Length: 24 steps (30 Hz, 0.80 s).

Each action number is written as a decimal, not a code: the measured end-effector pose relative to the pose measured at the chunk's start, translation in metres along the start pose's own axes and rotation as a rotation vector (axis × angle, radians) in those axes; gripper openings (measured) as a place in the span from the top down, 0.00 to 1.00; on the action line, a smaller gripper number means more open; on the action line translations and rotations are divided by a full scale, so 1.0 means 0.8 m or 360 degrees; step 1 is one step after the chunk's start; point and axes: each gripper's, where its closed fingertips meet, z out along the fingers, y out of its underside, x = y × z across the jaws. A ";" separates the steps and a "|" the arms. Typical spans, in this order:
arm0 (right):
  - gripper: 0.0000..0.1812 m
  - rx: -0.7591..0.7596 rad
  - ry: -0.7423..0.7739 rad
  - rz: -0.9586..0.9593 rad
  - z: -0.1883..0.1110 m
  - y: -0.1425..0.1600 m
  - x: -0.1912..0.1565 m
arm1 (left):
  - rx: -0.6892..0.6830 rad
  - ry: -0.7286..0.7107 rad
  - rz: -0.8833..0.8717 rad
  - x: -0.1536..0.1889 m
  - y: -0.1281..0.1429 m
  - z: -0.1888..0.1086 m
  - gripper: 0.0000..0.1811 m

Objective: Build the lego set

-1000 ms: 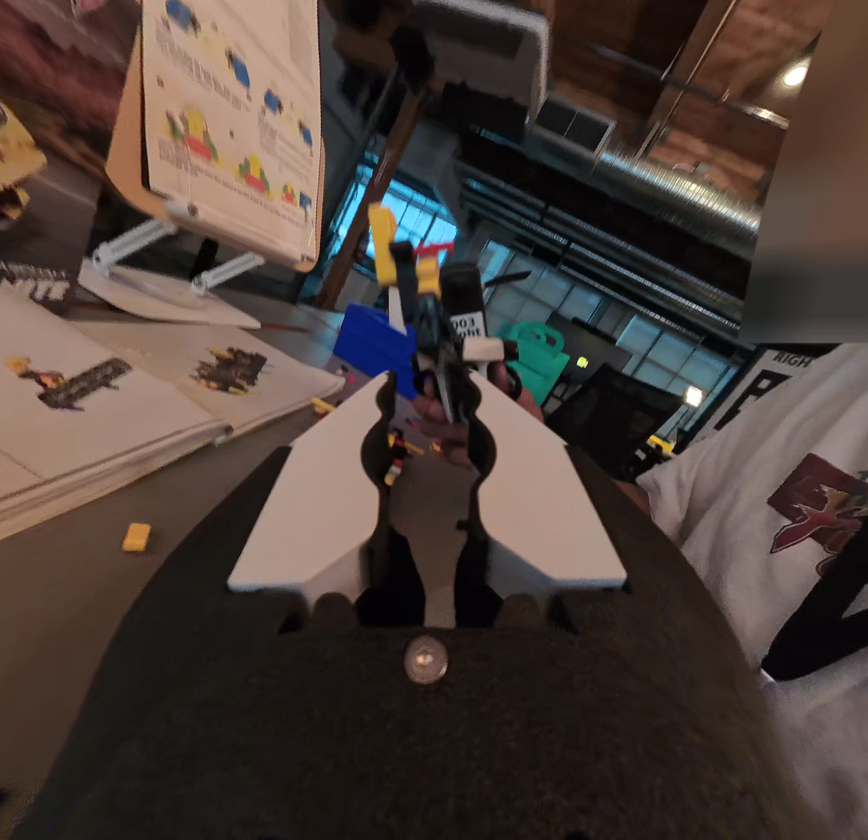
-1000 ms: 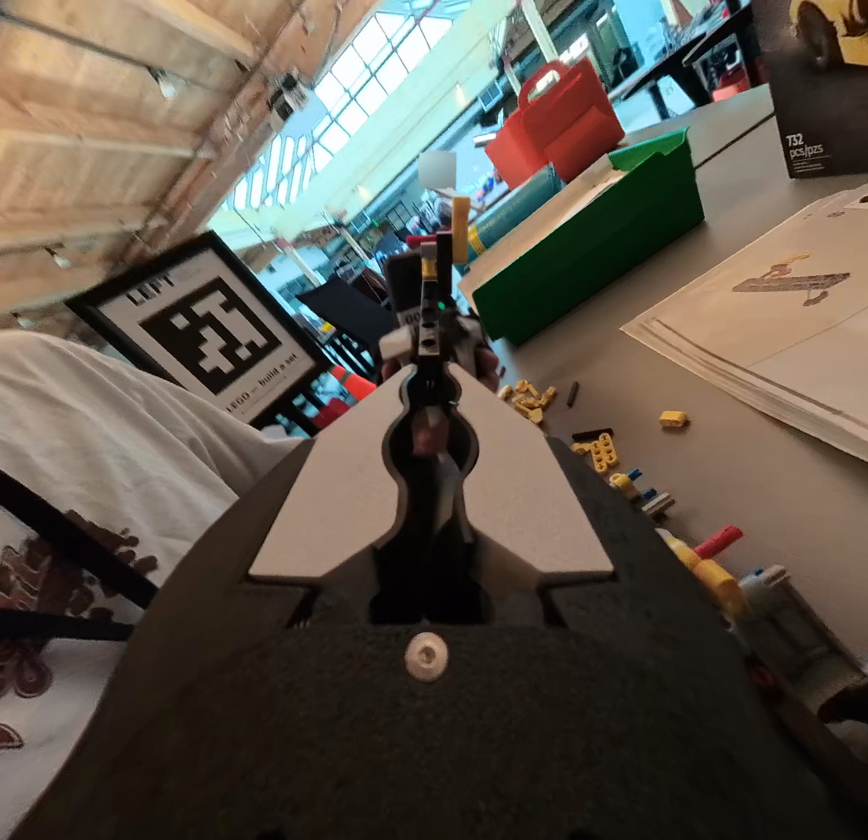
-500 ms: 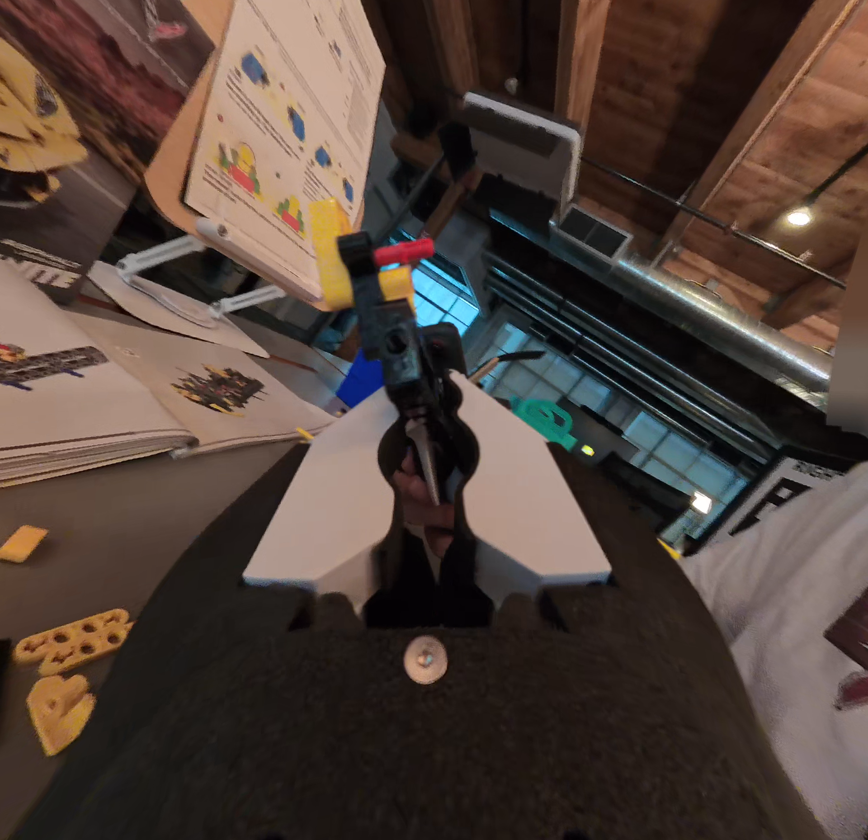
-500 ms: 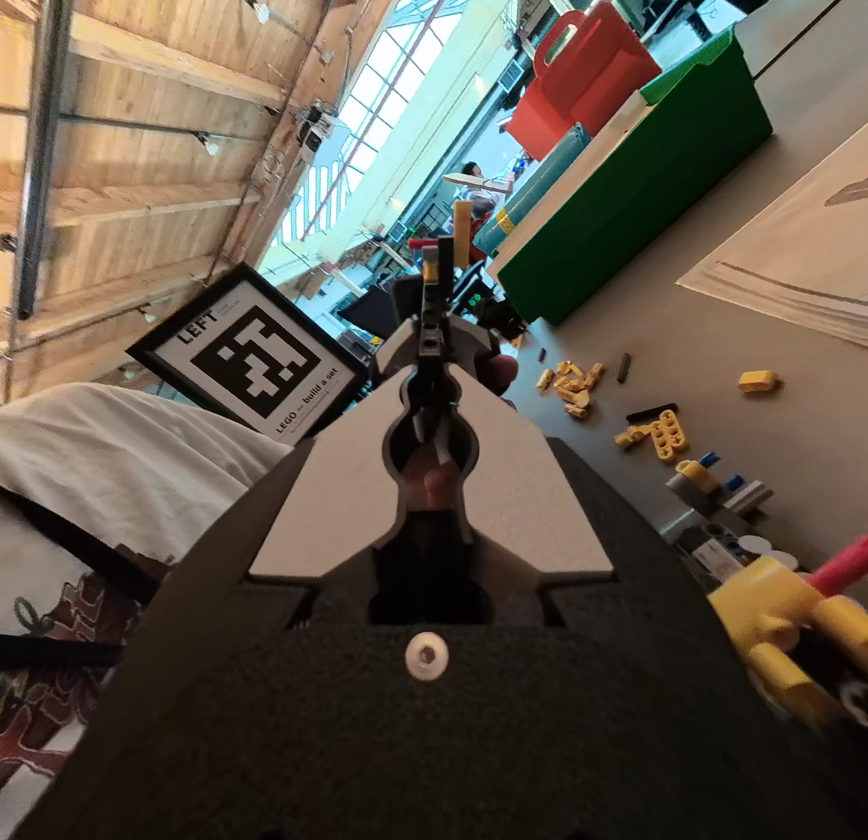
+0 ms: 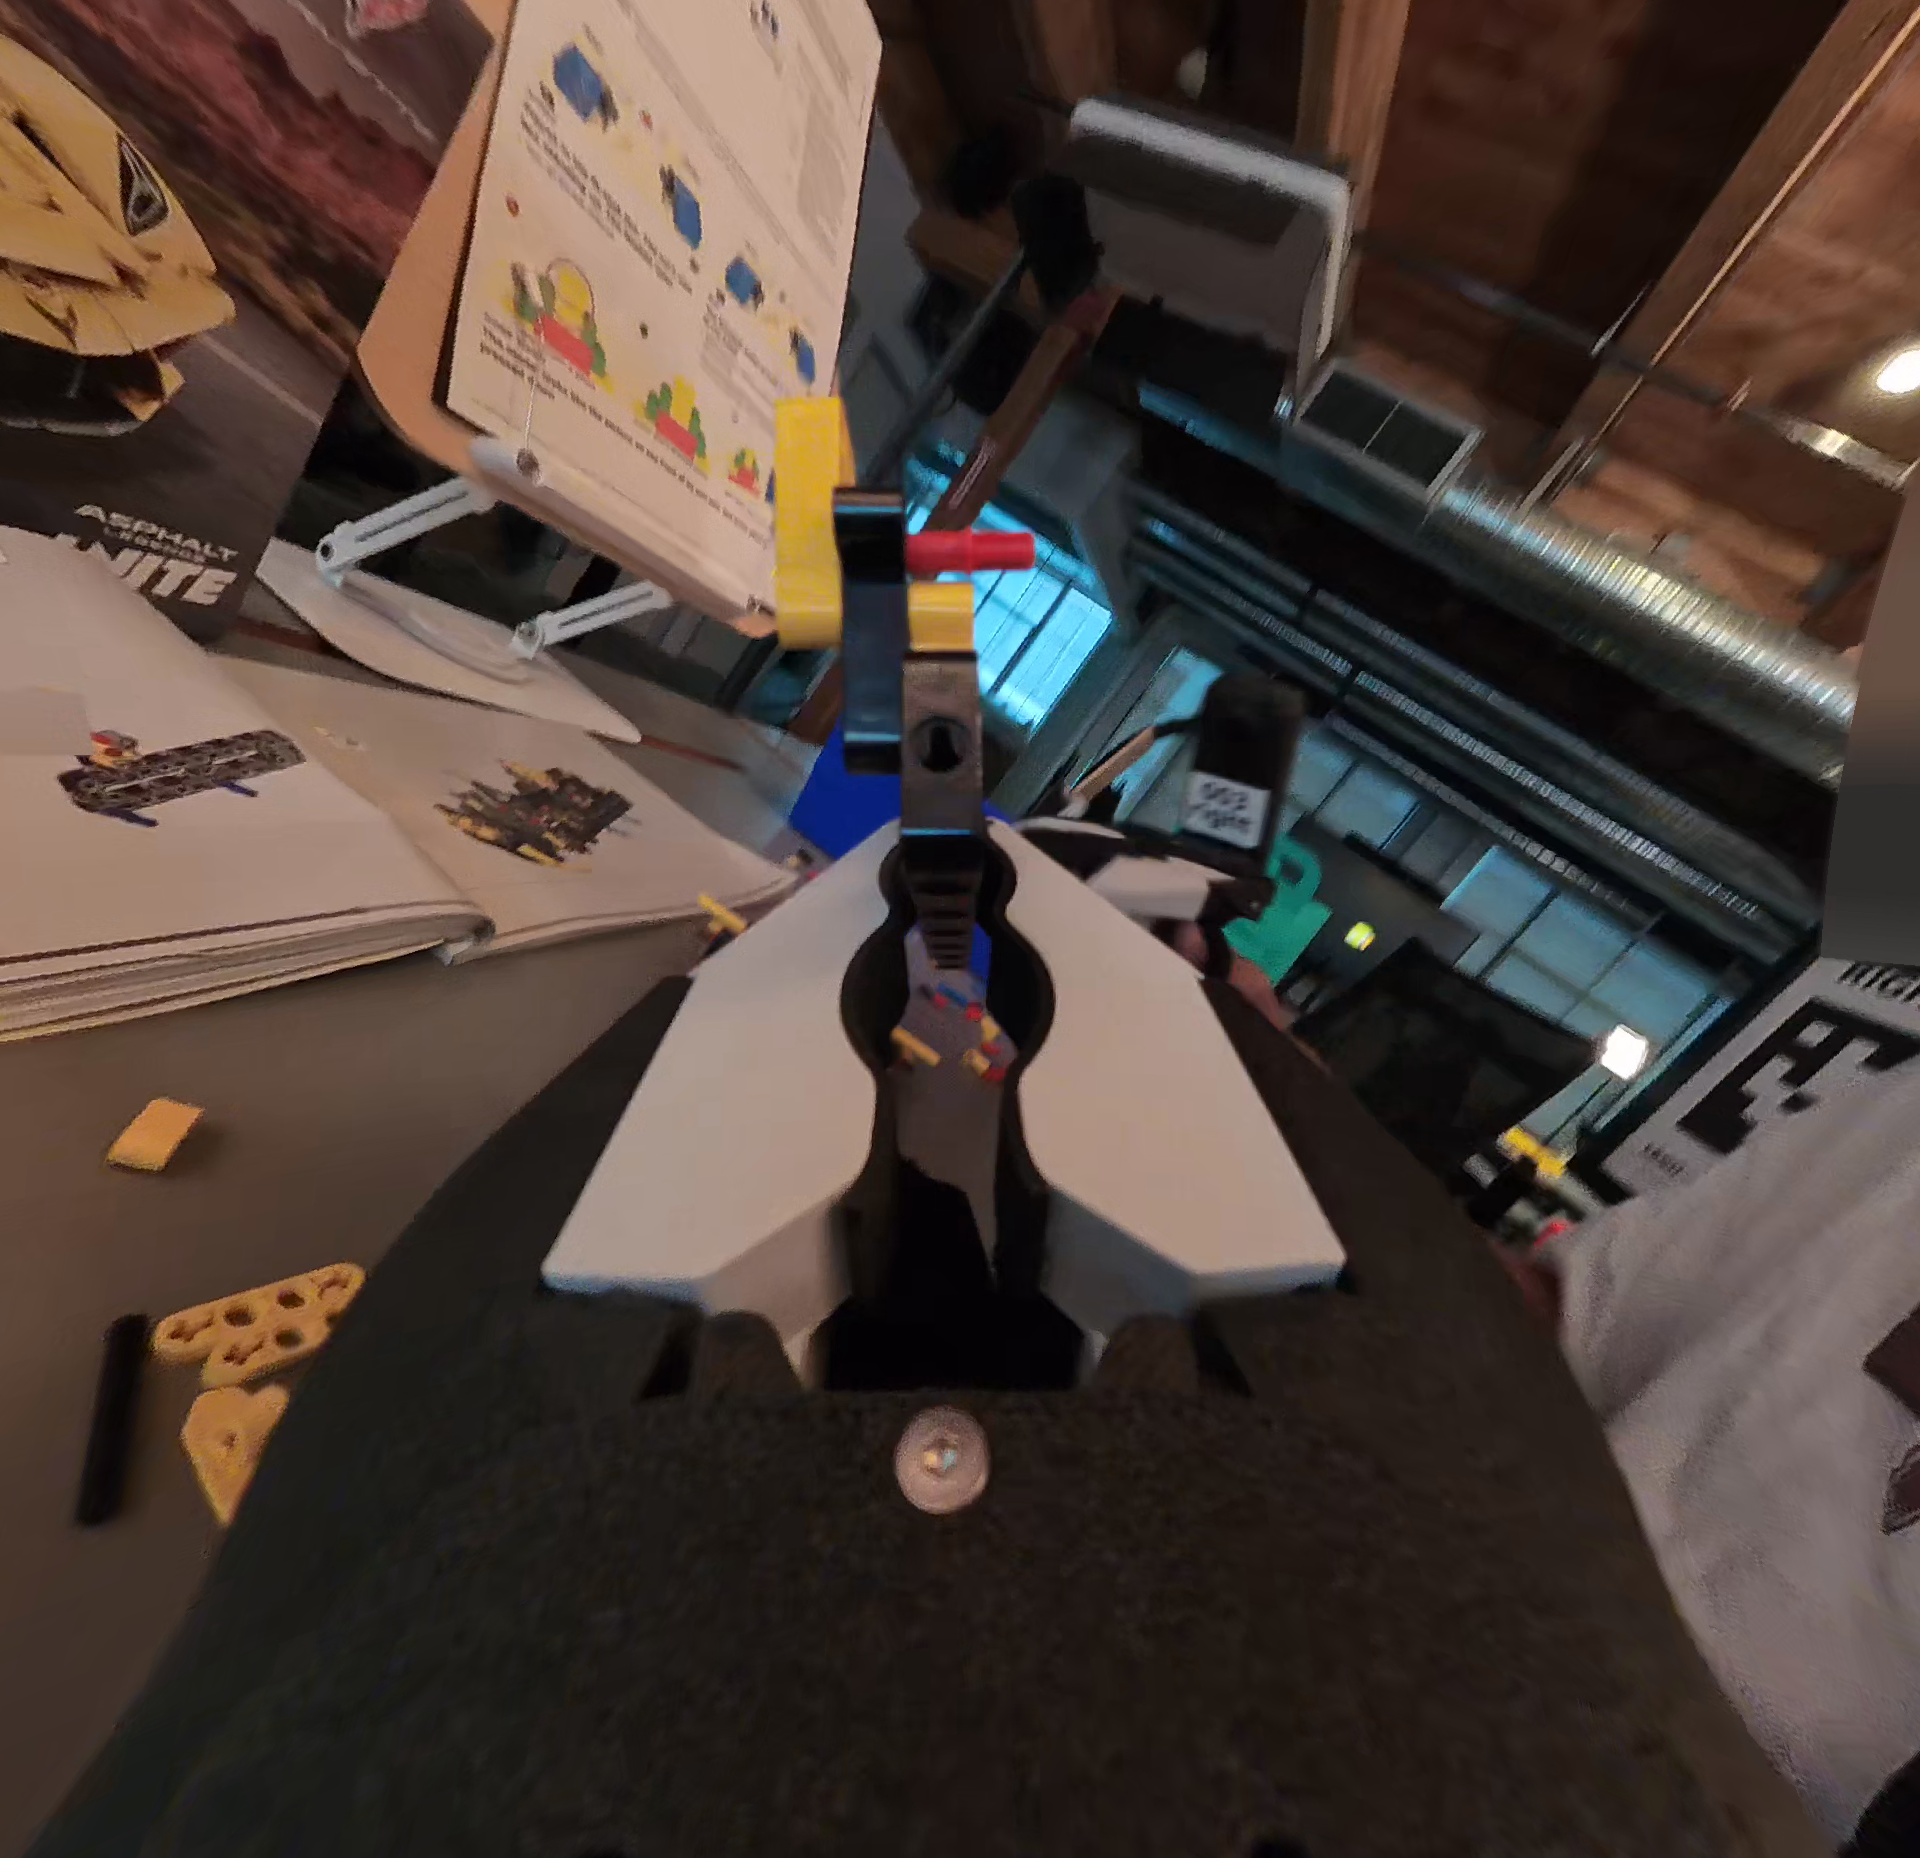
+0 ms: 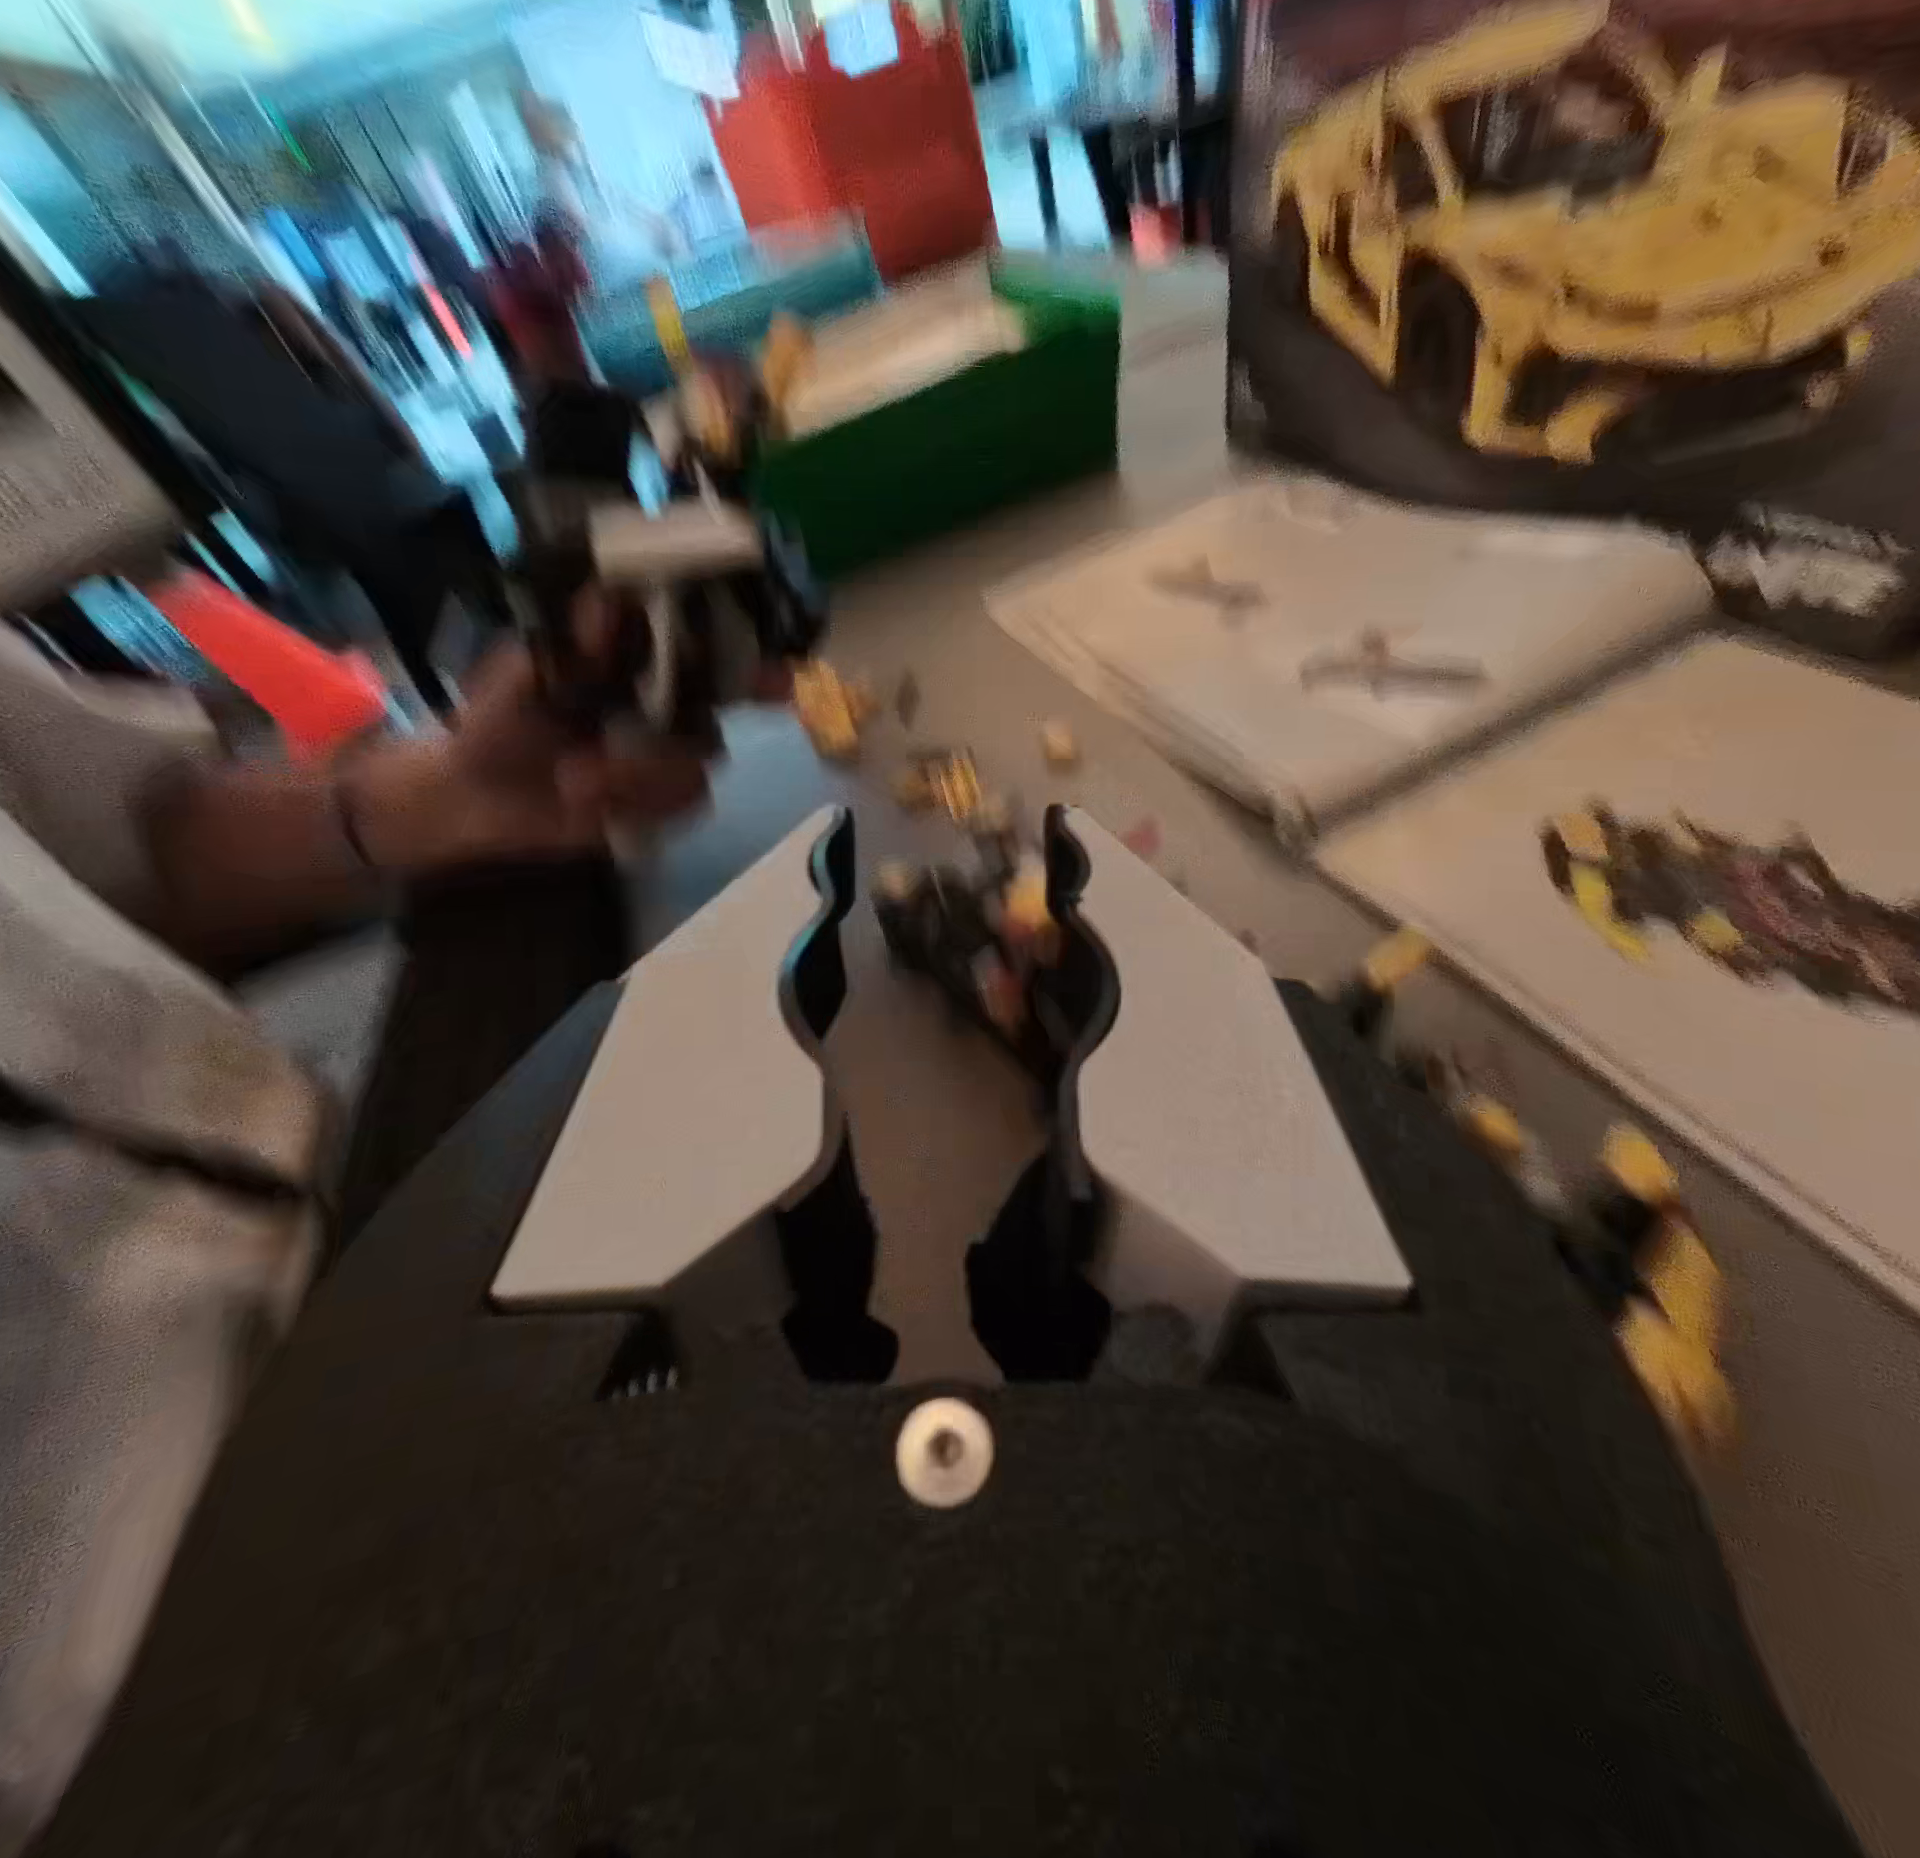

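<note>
Wooden ceiling beams [image 5: 1766, 177], silver duct [image 5: 1662, 603], large bright windows [image 5: 1049, 613].

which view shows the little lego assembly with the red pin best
The left wrist view: the lego assembly stands sharp and close, clamped at the tip of the left claw, with its red pin clear. The right wrist view shows it only as a small motion-blurred smear far off.

Right view motion-blurred, left dim
</note>
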 end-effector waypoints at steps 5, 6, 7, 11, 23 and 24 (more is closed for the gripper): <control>0.80 -0.0671 -0.0027 -0.0198 -0.037 0.136 -0.039 | -0.0195 0.0004 0.0114 0.007 0.027 0.012 0.96; 0.80 -0.0751 0.0001 -0.0191 -0.040 0.155 -0.040 | -0.0211 0.0017 0.0116 0.009 0.030 0.013 0.96; 0.80 -0.0828 0.0036 -0.0166 -0.043 0.171 -0.037 | -0.0227 0.0030 0.0112 0.011 0.032 0.014 0.96; 0.85 -0.0812 -0.0036 0.0042 -0.040 0.179 -0.046 | -0.0280 0.0064 0.0154 0.018 0.041 0.016 0.96; 0.87 -0.0719 0.0540 0.0353 -0.042 0.149 -0.034 | -0.0335 0.0093 0.0145 0.021 0.051 0.019 0.96; 0.87 -0.0718 0.0558 0.0352 -0.042 0.151 -0.037 | -0.0325 0.0096 0.0127 0.021 0.049 0.018 0.96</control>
